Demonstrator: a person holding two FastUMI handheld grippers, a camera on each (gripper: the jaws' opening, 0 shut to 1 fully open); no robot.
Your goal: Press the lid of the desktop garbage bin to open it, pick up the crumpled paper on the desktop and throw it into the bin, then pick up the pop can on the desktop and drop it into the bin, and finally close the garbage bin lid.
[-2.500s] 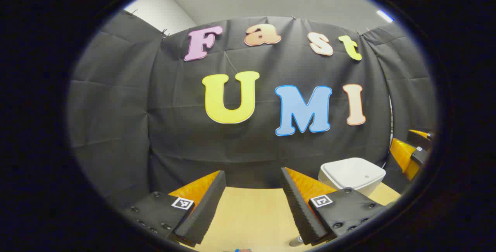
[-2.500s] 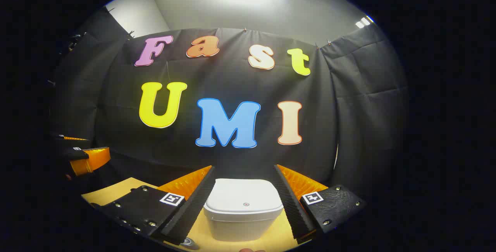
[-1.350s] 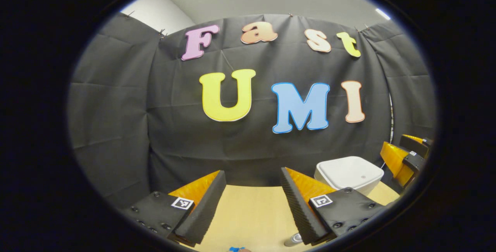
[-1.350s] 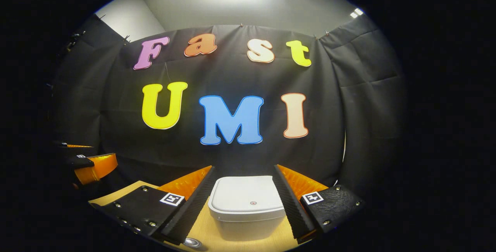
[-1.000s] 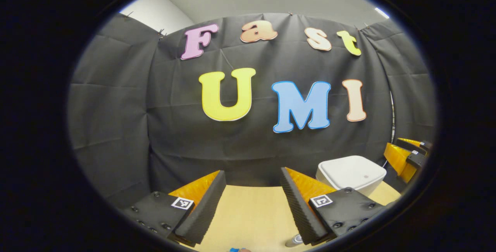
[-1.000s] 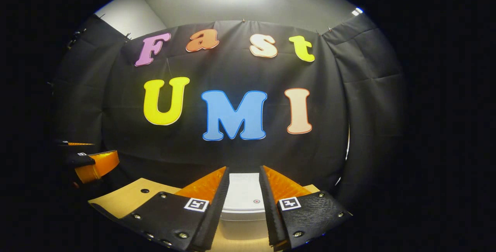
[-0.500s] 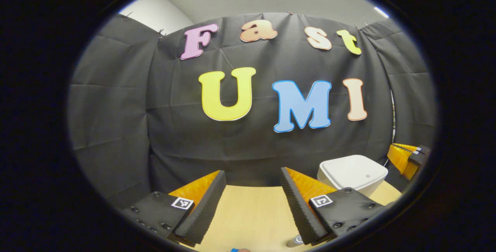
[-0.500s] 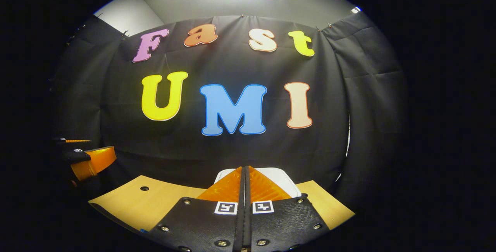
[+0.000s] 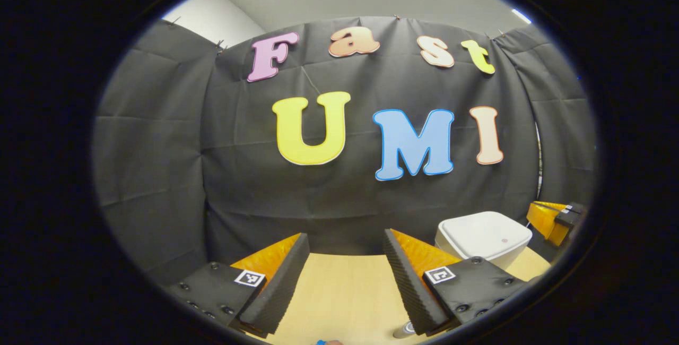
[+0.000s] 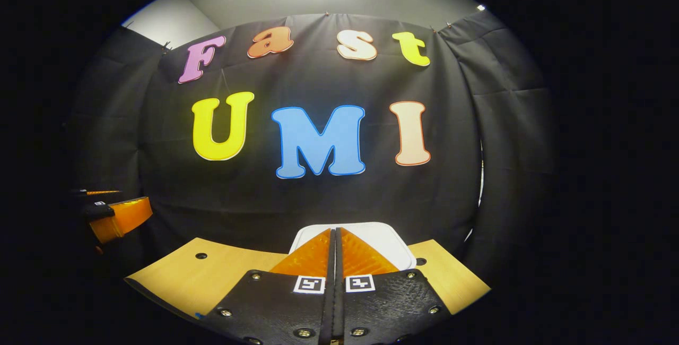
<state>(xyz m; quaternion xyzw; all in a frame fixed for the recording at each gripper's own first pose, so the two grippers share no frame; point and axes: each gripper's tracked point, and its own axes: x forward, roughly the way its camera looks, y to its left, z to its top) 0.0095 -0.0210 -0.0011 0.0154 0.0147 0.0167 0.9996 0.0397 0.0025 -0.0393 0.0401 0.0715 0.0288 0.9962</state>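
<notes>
The white desktop bin (image 9: 482, 233) stands on the wooden table (image 9: 339, 292) with its lid down, right of my left gripper (image 9: 346, 234), which is open with nothing between its fingers. The silvery top of the pop can (image 9: 406, 328) peeks out by the left gripper's right finger. In the right gripper view, my right gripper (image 10: 334, 230) is shut with nothing in it. Its tips are over the near part of the bin lid (image 10: 384, 239); whether they touch it I cannot tell. The crumpled paper is hidden.
The black cloth wall hangs close behind the bin. My right gripper (image 9: 554, 216) shows at the far right of the left gripper view, and my left gripper (image 10: 114, 215) at the far left of the right gripper view. Small holes (image 10: 200, 255) dot the table (image 10: 212, 276).
My right gripper has shut its fingers and moved forward over the bin lid, which now lies mostly behind them. The left gripper has stayed open and nearly still.
</notes>
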